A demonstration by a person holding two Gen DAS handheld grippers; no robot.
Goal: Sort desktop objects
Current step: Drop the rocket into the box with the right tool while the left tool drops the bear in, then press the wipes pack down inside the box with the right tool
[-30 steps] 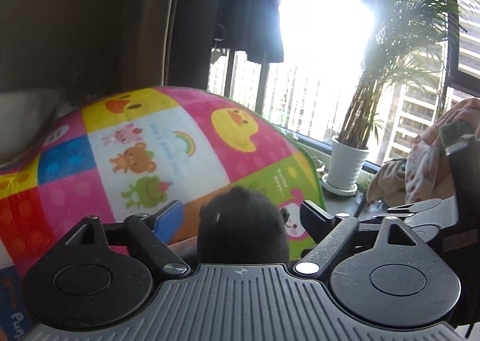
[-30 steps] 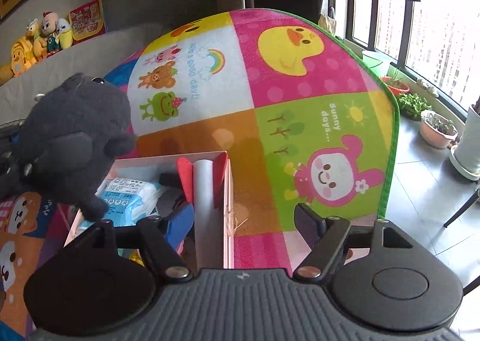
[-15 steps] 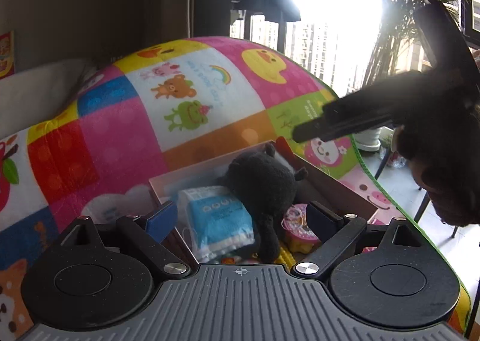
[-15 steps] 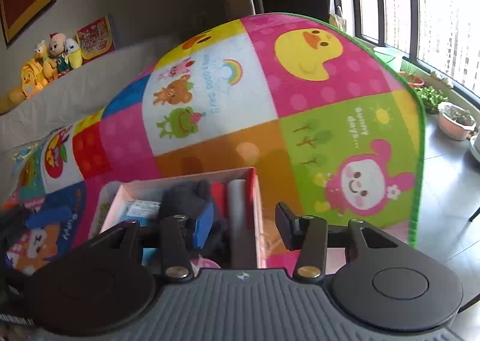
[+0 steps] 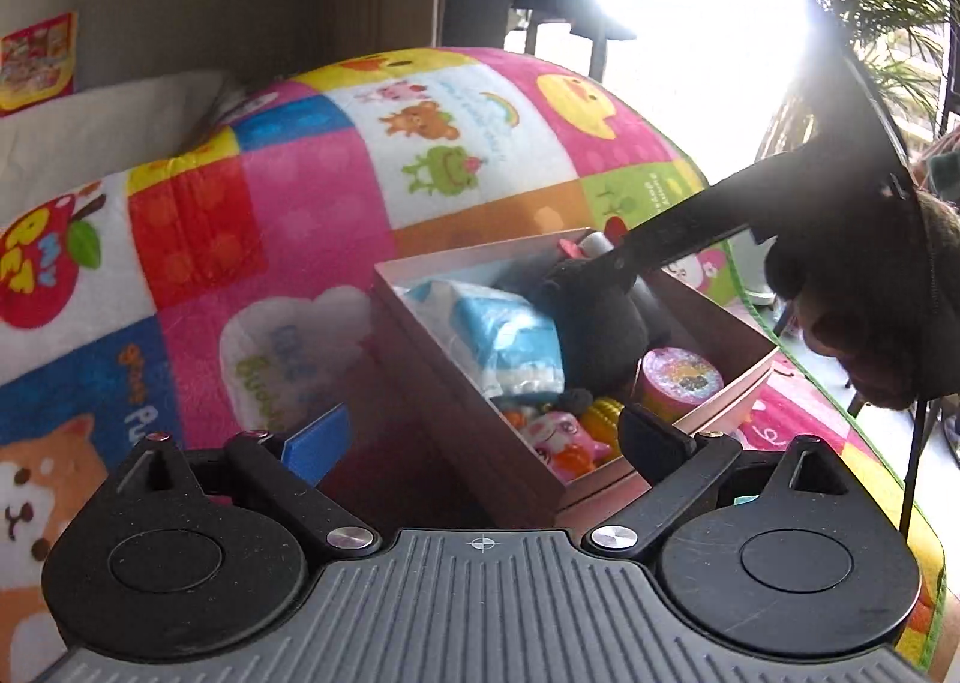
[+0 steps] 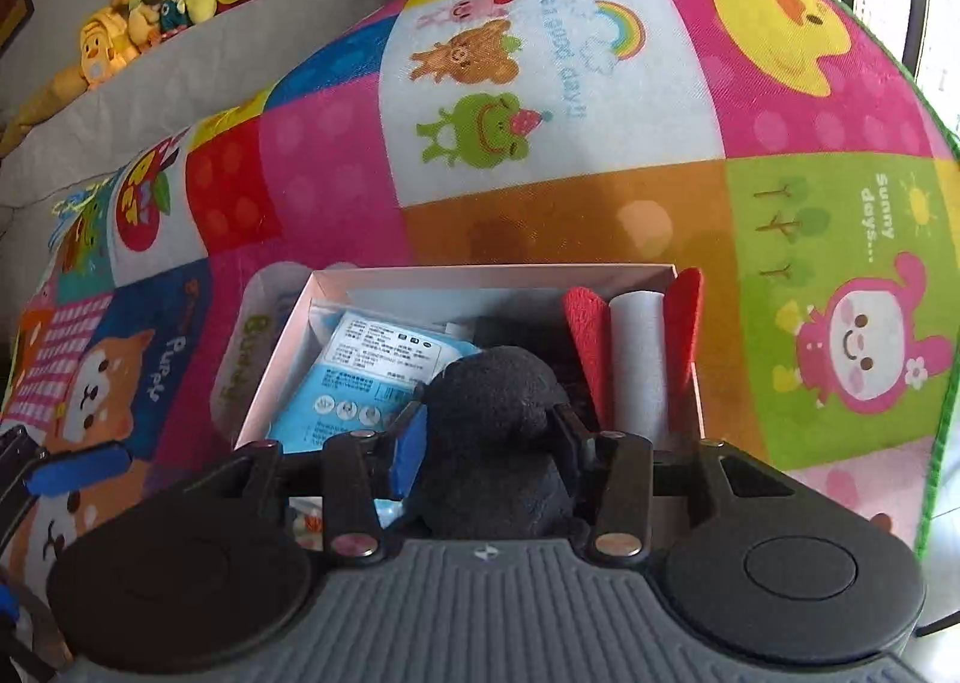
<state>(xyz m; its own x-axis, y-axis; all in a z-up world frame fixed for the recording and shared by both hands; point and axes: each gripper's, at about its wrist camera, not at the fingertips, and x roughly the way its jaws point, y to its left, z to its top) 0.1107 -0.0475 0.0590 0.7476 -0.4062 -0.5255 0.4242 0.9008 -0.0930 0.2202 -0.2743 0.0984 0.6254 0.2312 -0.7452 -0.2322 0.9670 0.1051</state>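
i see the pink box (image 6: 480, 276) on the tabletop already filled: wipes pack (image 6: 366, 383), roller (image 6: 639, 359), small toys. my right hand-held gripper (image 6: 489, 443) is closing on the black plush toy (image 6: 492, 419) inside it. my left hand-held gripper (image 5: 480, 443) is opening, empty. a second ago the left one carried that plush above the box.

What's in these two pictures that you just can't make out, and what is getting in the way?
- Bottom of the pink box, both views: hidden under the black plush toy, the blue wipes pack and small toys.
- Plush toy's face, right wrist view: turned away, between the right gripper fingers.
- Print on the wipes pack, right wrist view: too small to read.
- Outside the window, left wrist view: washed out by glare.
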